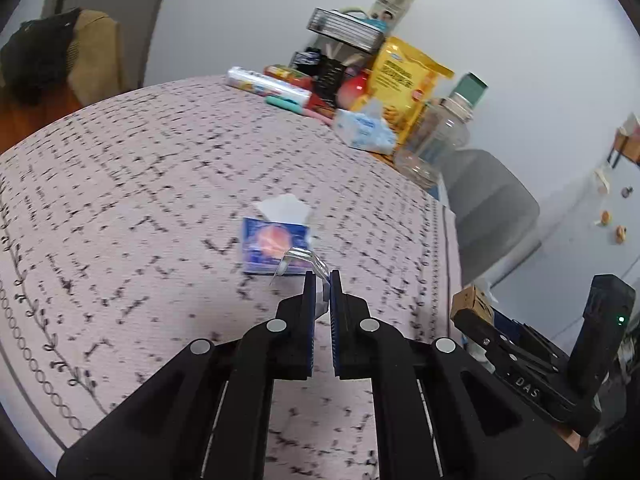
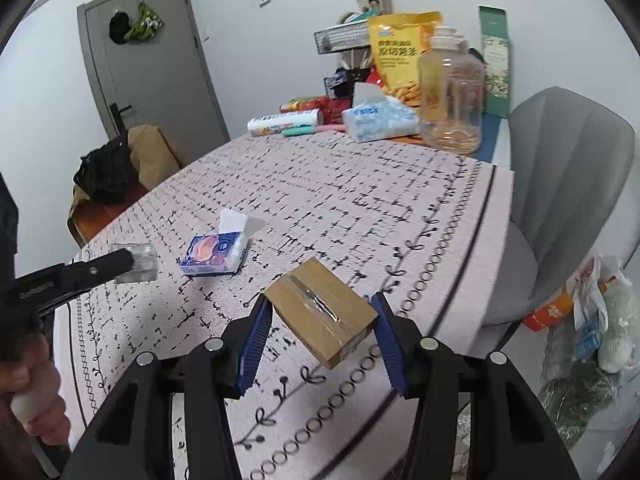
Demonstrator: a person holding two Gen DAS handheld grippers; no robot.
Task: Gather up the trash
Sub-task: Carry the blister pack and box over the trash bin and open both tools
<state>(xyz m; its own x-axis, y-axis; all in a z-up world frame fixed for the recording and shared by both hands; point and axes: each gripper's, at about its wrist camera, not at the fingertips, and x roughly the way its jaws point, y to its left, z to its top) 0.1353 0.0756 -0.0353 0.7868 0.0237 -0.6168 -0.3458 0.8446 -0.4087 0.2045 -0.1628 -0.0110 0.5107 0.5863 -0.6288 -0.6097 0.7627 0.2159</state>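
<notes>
Two pieces picked up and clear of the worktop: left gripper jaws pinched together on a clear plastic scrap, right gripper jaws clamped across a taped cardboard box; both yet to be binned.

So the counter has a pinkish cloth with black dashes. A small blue tissue pack lies mid-cloth. At the far end: a bigger tissue pack, clear jar, yellow snack bag and a wrapped roll.
</notes>
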